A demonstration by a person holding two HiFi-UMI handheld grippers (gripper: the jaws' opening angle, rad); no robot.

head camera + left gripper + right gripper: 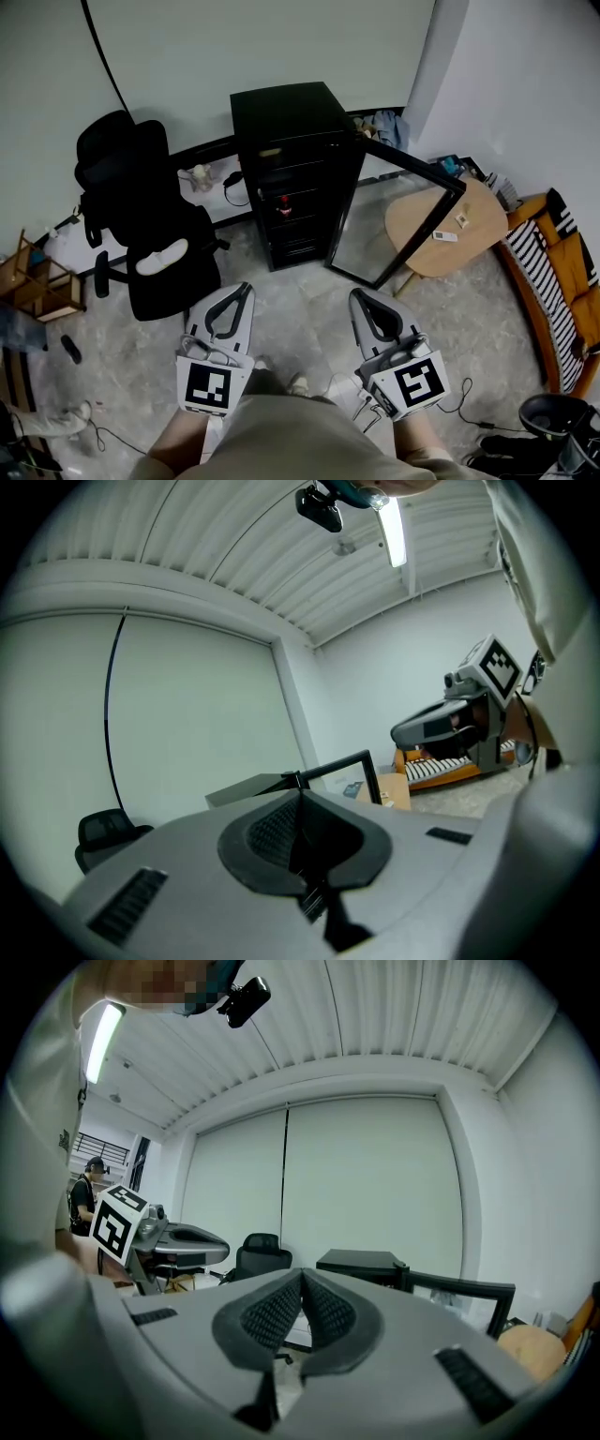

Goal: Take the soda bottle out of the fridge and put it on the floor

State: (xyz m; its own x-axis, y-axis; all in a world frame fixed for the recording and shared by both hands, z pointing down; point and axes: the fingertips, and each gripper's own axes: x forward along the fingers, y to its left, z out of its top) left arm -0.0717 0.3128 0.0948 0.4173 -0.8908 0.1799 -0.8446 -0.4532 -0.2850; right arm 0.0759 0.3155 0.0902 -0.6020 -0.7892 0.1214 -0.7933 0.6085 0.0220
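We are at the start of the job: getting to the fridge [291, 141]. Its door [398, 220] is already swung open toward the right of the head view, so we do not need to pull it.

Our left claw [245, 289] and our right claw [357, 296] sit low in the head view, side by side over the floor [300, 309]. In the left gripper view the two pads of the left claw [300, 797] are pressed together with nothing between them. In the right gripper view the right claw [300, 1275] is pressed together too, and it holds nothing.

Inside the fridge, in the middle of the head view, we see a small red thing [284, 204] on a shelf. We think this is the soda bottle, but it is too small to be sure. It is well apart from both claws, up above them in the frame, and a bit nearer the left one.

Next, we think we must go closer to the fridge. One claw has to spread wide before it goes in. Then it can reach to the shelf and pinch the bottle. We should keep clear of the open door and the black chair [141, 216] at the left.
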